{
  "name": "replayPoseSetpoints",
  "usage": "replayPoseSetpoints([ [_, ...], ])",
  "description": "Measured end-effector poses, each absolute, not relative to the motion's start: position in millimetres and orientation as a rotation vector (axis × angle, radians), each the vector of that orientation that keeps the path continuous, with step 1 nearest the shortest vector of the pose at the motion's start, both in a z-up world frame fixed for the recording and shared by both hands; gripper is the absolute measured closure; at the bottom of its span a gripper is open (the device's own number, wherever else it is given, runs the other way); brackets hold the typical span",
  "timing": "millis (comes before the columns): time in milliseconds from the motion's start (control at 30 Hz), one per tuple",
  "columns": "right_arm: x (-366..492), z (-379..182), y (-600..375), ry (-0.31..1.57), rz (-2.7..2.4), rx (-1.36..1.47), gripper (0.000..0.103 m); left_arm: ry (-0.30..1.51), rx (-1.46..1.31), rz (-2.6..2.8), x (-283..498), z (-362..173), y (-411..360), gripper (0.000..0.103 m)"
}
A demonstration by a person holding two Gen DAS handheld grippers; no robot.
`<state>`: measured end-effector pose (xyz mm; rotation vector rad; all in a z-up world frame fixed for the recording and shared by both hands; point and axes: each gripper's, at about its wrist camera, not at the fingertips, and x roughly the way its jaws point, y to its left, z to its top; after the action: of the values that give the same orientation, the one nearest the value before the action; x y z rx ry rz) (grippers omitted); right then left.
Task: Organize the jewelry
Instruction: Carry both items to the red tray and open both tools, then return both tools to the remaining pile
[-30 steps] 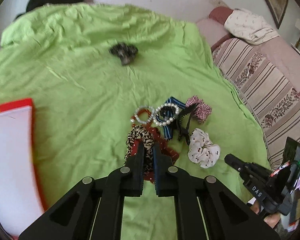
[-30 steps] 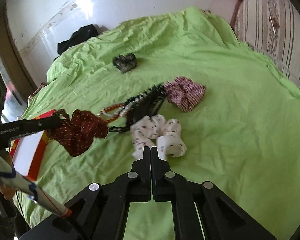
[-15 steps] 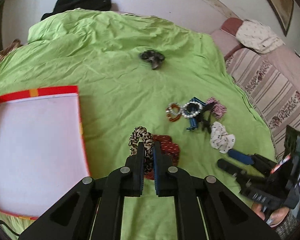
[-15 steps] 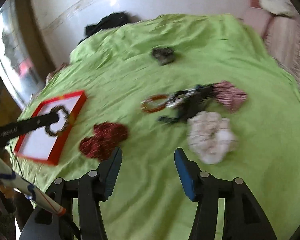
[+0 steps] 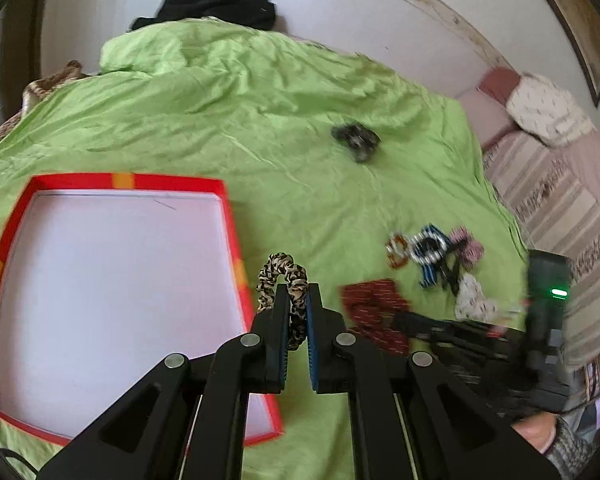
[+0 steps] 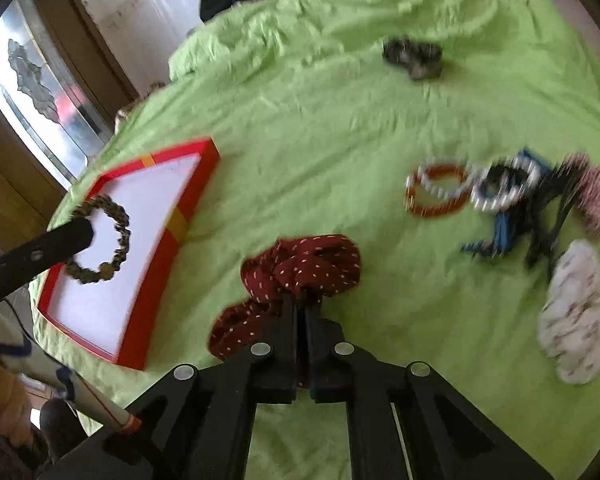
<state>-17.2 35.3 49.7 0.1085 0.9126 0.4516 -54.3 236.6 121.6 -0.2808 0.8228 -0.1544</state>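
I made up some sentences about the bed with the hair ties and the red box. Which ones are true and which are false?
1. The left gripper holds a leopard-print scrunchie. True.
2. The red box is full of bracelets. False: its white inside is bare; the leopard-print scrunchie only hangs above it in the right wrist view.
3. The right gripper is shut on the dark red dotted scrunchie. True.
4. The bedsheet is blue. False: it is green.
5. The white scrunchie lies in the red box. False: it lies on the bedsheet, near the bracelets.
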Motion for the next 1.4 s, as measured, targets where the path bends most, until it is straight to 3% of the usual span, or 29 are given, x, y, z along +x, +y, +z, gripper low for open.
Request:
replayPoseSetpoints([
  [233, -21.8, 115.3, 59.4, 0.809, 0.484, 0.056, 0.099, 0.795, -0.289, -0.033, -34.7, 132.2, 283.3, 0.096],
  [433, -4.7, 135.4, 107.6, 0.829, 0.558, 0.066, 0.099, 0.787, -0.270, 0.107, -13.5, 122.9, 341.7, 0.096],
  [733, 38.1, 101.5, 229.5, 0.887, 0.639, -0.049, 0.099, 0.835, -0.399, 0.198, 11.5, 79.2, 425.3, 0.096],
  [1000, 78.7, 58.5, 266.2, 0.960, 0.588, -0.096, 0.096, 0.832, -0.509, 0.244, 14.5, 65.2, 460.9, 0.096],
  [1100, 79.7, 55.5, 266.9, 0.961, 0.577, -0.103, 0.086, 0.824, -0.514, 0.243, 13.5, 66.1, 461.6, 0.086],
  [1167, 76.8, 57.9, 267.1, 0.948, 0.573, -0.116, 0.074, 0.808, -0.521, 0.243, 10.1, 69.2, 460.7, 0.066],
  [1233, 71.5, 64.6, 266.2, 0.920, 0.568, -0.134, 0.050, 0.773, -0.520, 0.249, 4.7, 75.1, 460.1, 0.050],
  [1300, 64.8, 73.7, 262.3, 0.888, 0.566, -0.143, 0.046, 0.749, -0.532, 0.249, 0.1, 80.1, 459.9, 0.044],
  [1400, 55.9, 84.4, 256.5, 0.868, 0.567, -0.150, 0.046, 0.726, -0.543, 0.246, -5.6, 86.1, 458.2, 0.044],
])
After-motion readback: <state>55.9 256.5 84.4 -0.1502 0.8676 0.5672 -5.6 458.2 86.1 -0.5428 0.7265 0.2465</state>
